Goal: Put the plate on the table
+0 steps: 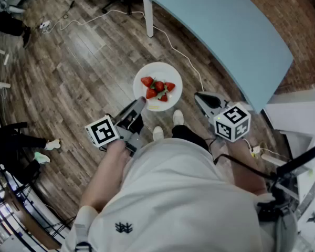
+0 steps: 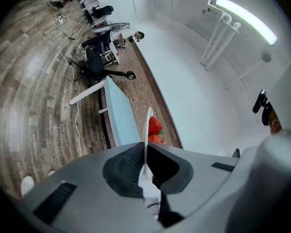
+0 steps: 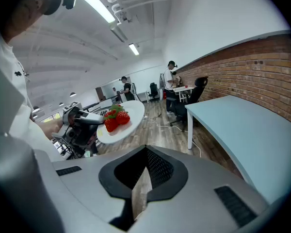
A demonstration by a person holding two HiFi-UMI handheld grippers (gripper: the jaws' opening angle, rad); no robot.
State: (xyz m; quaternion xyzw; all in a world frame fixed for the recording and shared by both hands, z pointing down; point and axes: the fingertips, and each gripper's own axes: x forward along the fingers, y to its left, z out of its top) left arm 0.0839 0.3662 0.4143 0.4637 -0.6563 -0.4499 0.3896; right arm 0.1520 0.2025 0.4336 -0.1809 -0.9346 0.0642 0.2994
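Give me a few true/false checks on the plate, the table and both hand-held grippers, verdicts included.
1. The plate rests on the light blue table. False: it is held in the air above the wood floor, short of the table.
2. The left hand-held gripper is shut on the plate's rim. True.
3. The right hand-held gripper also grips the plate. False: its jaws are shut on nothing, and it is apart from the plate.
4. Strawberries lie on the plate. True.
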